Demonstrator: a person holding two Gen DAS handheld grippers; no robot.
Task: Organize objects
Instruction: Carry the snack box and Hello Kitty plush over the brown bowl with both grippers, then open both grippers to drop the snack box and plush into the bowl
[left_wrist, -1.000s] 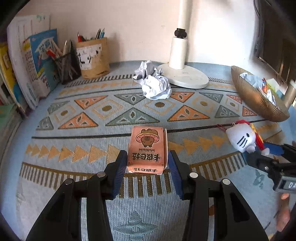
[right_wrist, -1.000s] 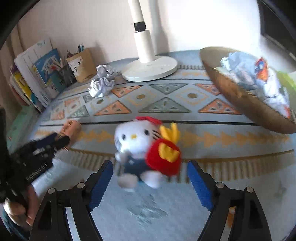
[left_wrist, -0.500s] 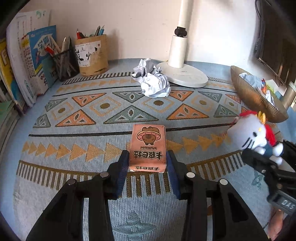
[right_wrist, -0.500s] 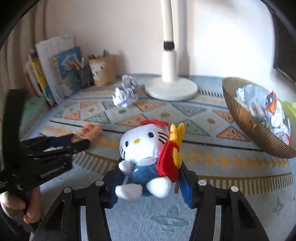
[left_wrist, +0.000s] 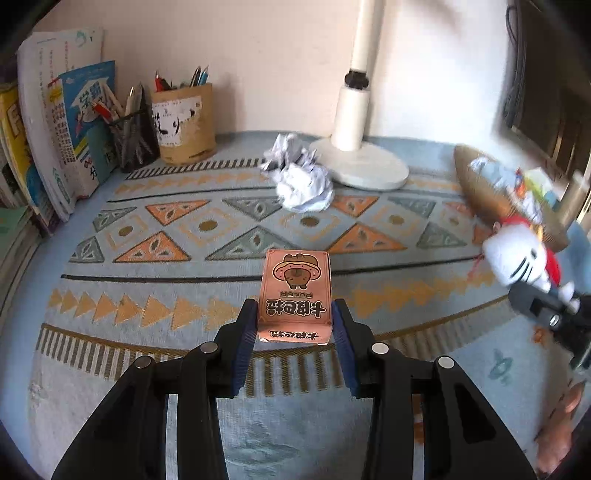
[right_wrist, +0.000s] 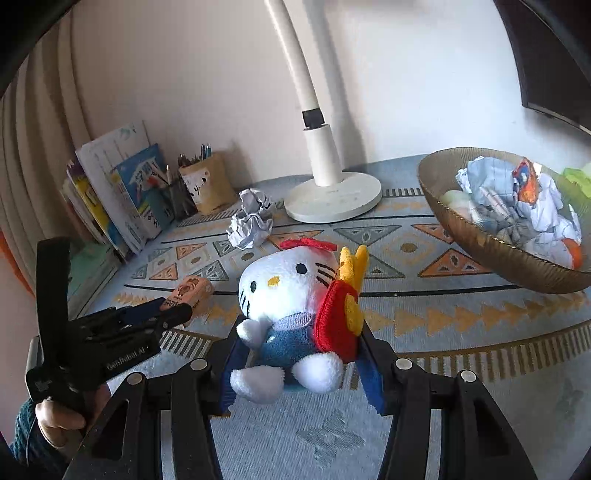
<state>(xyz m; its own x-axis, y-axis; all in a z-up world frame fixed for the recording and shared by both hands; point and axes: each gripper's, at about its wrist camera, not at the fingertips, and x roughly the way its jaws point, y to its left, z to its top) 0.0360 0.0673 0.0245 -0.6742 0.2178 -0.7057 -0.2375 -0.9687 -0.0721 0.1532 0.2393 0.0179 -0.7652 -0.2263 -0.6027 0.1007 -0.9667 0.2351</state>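
Two grasps are in hand at once, so you are at the carry step of the tidy-up, judging by how things sit. Landmark: the white lamp base (left_wrist: 364, 168).

Left first. Your left gripper (left_wrist: 294, 334) is clamped on the pink card box (left_wrist: 295, 295); both blue pads press its long sides near the end closest to you. The box sits in front of the lamp base, nearer you than the crumpled paper ball (left_wrist: 301, 181). Whether it is clear of the rug (left_wrist: 110, 332) I cannot tell.

Right next. Your right gripper (right_wrist: 297, 363) is closed on the plush cat (right_wrist: 291, 314), pads squeezing its body and red pouch. The toy is in front of the lamp base, the bowl (right_wrist: 491, 243) to the base's right.

Next move, as I judge it: pick a destination for each; the bowl already holds paper and wrappers, so lower the plush in gently.
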